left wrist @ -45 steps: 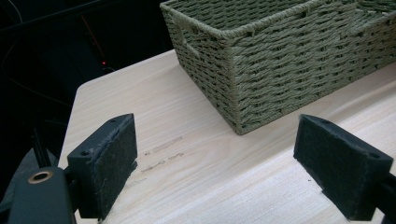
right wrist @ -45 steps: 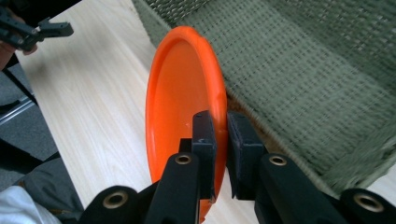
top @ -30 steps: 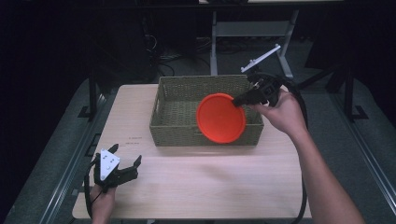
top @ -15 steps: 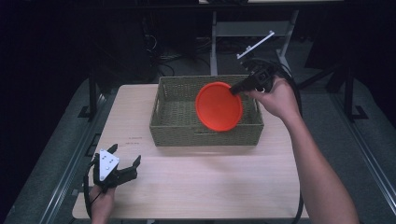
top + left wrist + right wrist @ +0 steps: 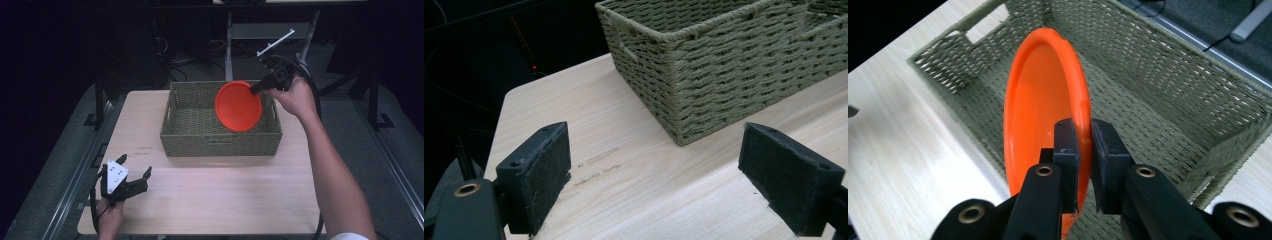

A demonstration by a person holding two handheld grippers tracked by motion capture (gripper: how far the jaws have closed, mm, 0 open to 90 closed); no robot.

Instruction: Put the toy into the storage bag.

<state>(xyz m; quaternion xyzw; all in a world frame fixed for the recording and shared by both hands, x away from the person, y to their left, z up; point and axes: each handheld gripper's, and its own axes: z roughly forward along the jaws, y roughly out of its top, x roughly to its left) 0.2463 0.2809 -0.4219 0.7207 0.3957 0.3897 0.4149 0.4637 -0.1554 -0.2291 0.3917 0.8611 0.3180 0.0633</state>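
at the upper right of the high view the right gripper point(image 5: 256, 89) had its jaws clamped on the rim of an orange plate point(image 5: 238, 106) held tilted over the woven basket point(image 5: 220, 142), while the left gripper point(image 5: 134, 175) rested at the lower left of the table point(image 5: 225, 195), jaws apart.

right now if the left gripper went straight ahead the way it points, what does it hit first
Probably the basket: the left gripper, open, points across bare table toward its near corner. Depth is hard to judge.
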